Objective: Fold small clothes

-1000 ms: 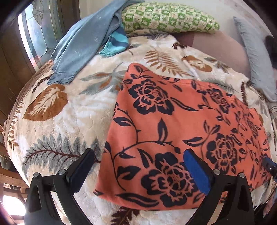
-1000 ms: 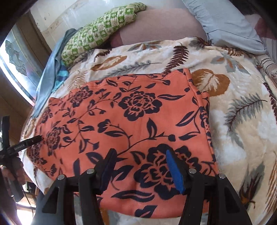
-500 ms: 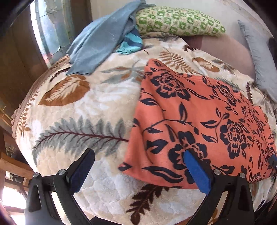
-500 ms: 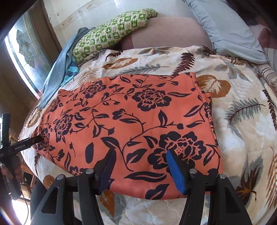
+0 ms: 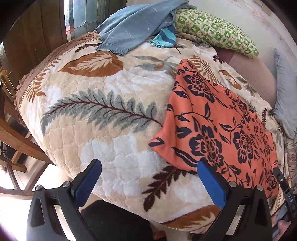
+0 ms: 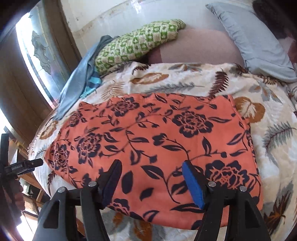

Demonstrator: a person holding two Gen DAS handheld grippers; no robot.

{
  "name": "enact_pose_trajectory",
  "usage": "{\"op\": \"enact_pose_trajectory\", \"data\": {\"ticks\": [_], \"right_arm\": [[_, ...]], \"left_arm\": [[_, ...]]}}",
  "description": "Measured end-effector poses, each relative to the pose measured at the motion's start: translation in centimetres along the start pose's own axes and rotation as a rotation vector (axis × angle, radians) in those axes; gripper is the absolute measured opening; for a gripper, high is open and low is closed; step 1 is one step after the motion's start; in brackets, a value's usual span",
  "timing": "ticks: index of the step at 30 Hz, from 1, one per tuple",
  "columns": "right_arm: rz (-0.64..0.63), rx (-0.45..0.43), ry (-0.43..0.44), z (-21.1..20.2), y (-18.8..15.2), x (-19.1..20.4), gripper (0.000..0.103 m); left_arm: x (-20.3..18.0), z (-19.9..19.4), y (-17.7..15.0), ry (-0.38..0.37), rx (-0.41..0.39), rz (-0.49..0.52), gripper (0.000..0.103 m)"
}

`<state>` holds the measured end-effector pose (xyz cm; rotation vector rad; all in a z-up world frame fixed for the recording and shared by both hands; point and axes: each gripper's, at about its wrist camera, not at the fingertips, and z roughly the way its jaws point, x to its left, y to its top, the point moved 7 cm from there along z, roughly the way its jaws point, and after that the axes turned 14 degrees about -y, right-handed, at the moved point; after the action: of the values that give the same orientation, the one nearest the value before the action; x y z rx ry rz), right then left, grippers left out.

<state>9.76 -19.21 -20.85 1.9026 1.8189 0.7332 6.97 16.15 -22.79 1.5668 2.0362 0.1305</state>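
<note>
Orange floral garment point(image 6: 152, 140) flat on leaf-print blanket point(image 5: 104, 118); blue sweater point(image 5: 130, 27) beyond — both grippers' jaws empty, left wide, right opening.

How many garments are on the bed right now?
3: orange floral garment spread flat at the near edge; blue sweater and striped teal piece heaped by the window. More may be hidden underneath.

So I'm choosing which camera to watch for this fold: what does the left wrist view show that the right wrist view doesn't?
Only the left wrist view: the bare leaf-print blanket left of the garment, its near-left corner, wooden furniture below the bed edge, and the open left tool.
Only the right wrist view: the garment's whole spread including its right edge, a dark-haired head on the pillow, and the right tool, opening above the fabric.
Both: the orange floral garment, green checked pillow, blue-grey sweater, grey pillow.
</note>
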Motion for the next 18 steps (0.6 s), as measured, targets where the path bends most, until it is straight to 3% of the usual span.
{"op": "enact_pose_trajectory", "data": {"ticks": [2,5,8,10,14,18], "right_arm": [[-0.042,0.04,0.008,0.9,-0.6,1.2,0.071],[-0.115,0.183,-0.054,3.7,-3.4,1.8,0.071],[-0.173,0.141,-0.058,2.7,-3.5,2.2,0.071],[-0.132,0.11,0.007,1.4,-3.0,2.0,0.071],[-0.027,0.066,0.036,0.3,-1.7,0.1,0.071],[0.049,0.058,0.071,0.0,-0.9,-1.2,0.071]], "left_arm": [[-0.2,0.9,0.0,0.029,0.01,0.004,0.103],[0.6,3.0,-0.3,0.12,0.058,-0.02,0.102],[1.3,3.6,-0.9,0.045,0.078,-0.122,0.102],[0.9,3.2,-0.9,-0.003,0.061,-0.145,0.102],[-0.5,2.9,-0.3,-0.068,0.031,-0.156,0.102],[-0.4,4.4,-0.2,-0.099,0.047,-0.256,0.102]]}}
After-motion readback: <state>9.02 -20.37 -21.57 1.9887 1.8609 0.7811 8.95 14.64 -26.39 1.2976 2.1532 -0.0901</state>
